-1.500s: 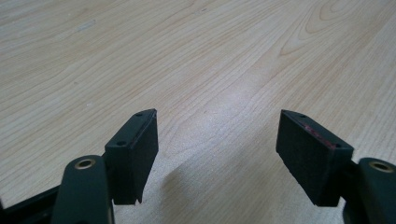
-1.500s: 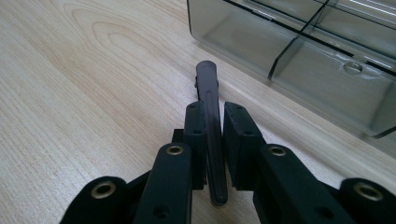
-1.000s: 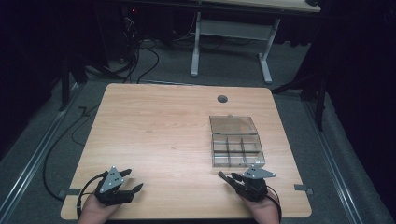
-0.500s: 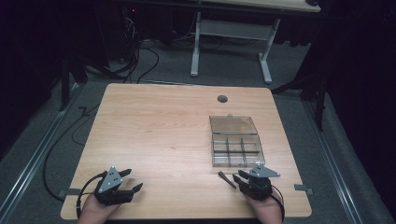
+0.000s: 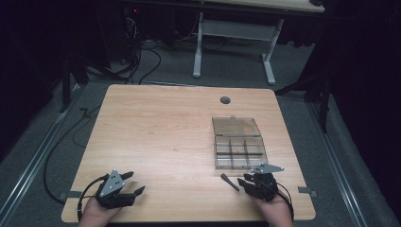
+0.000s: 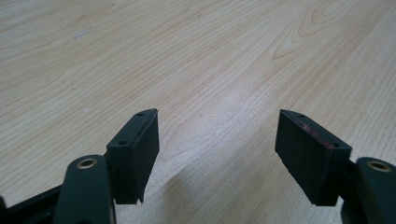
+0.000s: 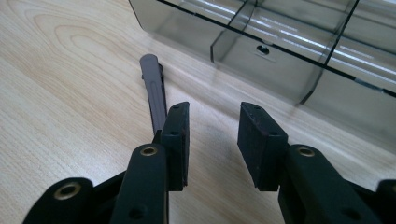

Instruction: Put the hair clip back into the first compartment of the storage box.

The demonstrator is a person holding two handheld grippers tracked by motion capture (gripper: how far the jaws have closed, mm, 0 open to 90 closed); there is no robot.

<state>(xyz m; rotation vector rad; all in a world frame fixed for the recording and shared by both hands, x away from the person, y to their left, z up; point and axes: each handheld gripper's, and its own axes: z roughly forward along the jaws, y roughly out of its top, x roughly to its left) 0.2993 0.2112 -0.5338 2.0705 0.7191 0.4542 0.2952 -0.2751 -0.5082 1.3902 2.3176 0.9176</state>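
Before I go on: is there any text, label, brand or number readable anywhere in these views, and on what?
None readable.
Clear compartment box: no label or print shows.
Small dark stick on the table: plain, no marking.
Left gripper and right gripper: black pads with screw holes, no lettering.

Brightly lit table (image 5: 165, 137), dark surroundings, glare streaks on the clear box (image 7: 299, 42)
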